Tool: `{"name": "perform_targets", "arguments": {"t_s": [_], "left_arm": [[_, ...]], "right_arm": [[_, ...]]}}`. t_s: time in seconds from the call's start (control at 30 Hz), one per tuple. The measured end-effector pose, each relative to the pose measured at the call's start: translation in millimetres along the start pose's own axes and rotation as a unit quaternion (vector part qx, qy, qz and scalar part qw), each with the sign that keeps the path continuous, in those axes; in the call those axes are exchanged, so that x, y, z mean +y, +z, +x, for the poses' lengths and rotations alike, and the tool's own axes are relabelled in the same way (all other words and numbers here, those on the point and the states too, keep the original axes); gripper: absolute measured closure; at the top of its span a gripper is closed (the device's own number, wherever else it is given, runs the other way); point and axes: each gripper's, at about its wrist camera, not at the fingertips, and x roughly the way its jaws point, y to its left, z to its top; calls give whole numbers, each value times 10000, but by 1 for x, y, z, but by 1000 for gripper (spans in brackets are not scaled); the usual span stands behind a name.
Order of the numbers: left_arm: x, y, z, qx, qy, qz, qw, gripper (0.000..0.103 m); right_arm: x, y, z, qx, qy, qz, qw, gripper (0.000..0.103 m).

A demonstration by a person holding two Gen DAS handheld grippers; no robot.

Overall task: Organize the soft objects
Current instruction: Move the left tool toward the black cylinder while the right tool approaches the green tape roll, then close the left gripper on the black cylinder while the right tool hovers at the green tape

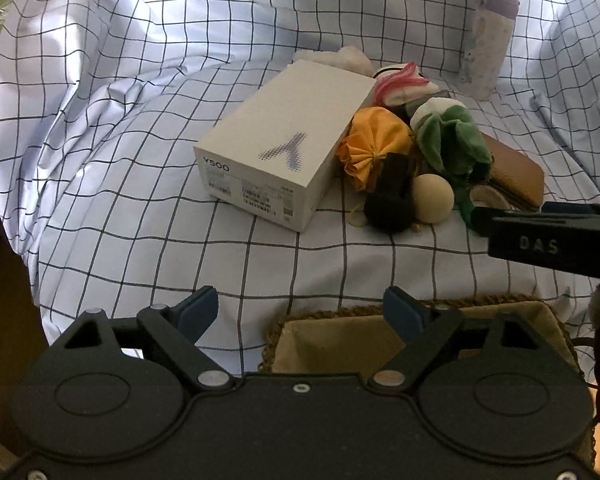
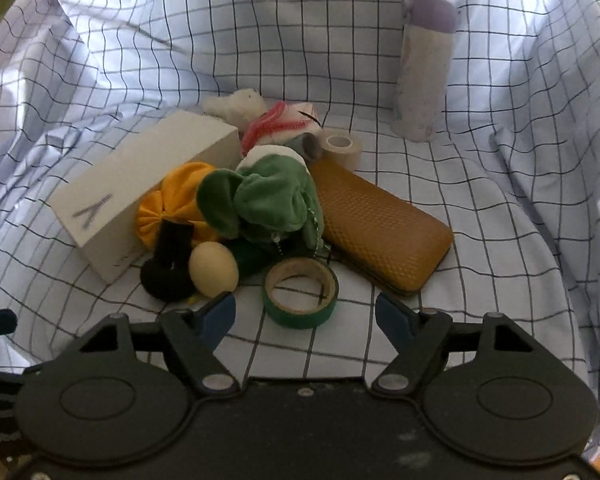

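The approach is under way: right gripper [image 2: 305,316] and left gripper [image 1: 300,312] are held wide, empty; the green plush [image 2: 268,196] should be grasped next for the basket [image 1: 548,320].

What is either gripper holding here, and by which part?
Nothing is held: the left gripper and right gripper are both open and empty.

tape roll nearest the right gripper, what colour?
Green outside, tan inner core. The tape roll shows best in the right wrist view.
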Motion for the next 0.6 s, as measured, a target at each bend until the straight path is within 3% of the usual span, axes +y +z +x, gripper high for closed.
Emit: {"name": "perform_targets", "arguments": {"t_s": [0.13,0.27,0.6], "left_arm": [[0,4,6,32,-12,3,10000,17],[0,9,9,51,-34,-9,10000,17],[-8,26,14,107,-268,-297,9991,17]], "right_arm": [[1,3,12,98,-18,-62,9999,31],[1,3,23,321,52,-67,9994,54],[-9,2,12,260,144,59,9995,56]]}}
